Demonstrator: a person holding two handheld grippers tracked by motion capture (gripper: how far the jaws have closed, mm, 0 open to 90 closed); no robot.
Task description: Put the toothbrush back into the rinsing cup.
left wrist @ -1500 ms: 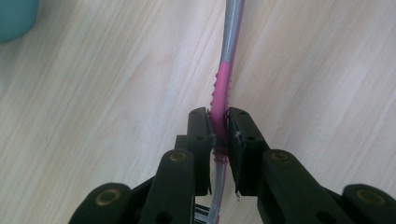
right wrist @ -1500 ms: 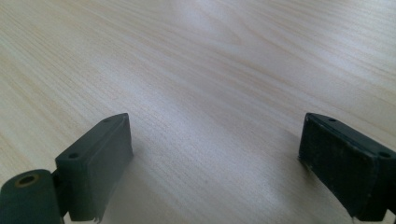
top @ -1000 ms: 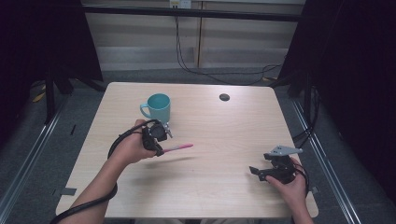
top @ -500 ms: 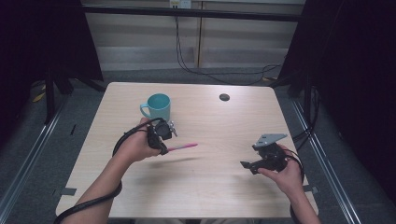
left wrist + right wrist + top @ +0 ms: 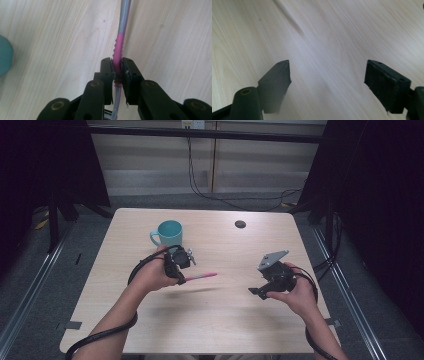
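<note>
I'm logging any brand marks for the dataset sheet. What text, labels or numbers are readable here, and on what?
No readable text anywhere.
Teal mug: plain, no print.
Pink pen in the left claw: no lettering seen.
Right claw: no markings.
Small dark disc on the table: too small to tell.

Background: table, floor, backdrop.
Light wood-grain table, rounded corners; the same pale grain shows in the right gripper view. Small dark round disc lies flat near the far edge, right of centre. Grey floor around the table. Metal rail runs along the left, another along the right. Black cables hang down the beige wall panel and loop on the floor behind. Black curtains on both sides. Something yellow on the floor far left, too small to tell.
</note>
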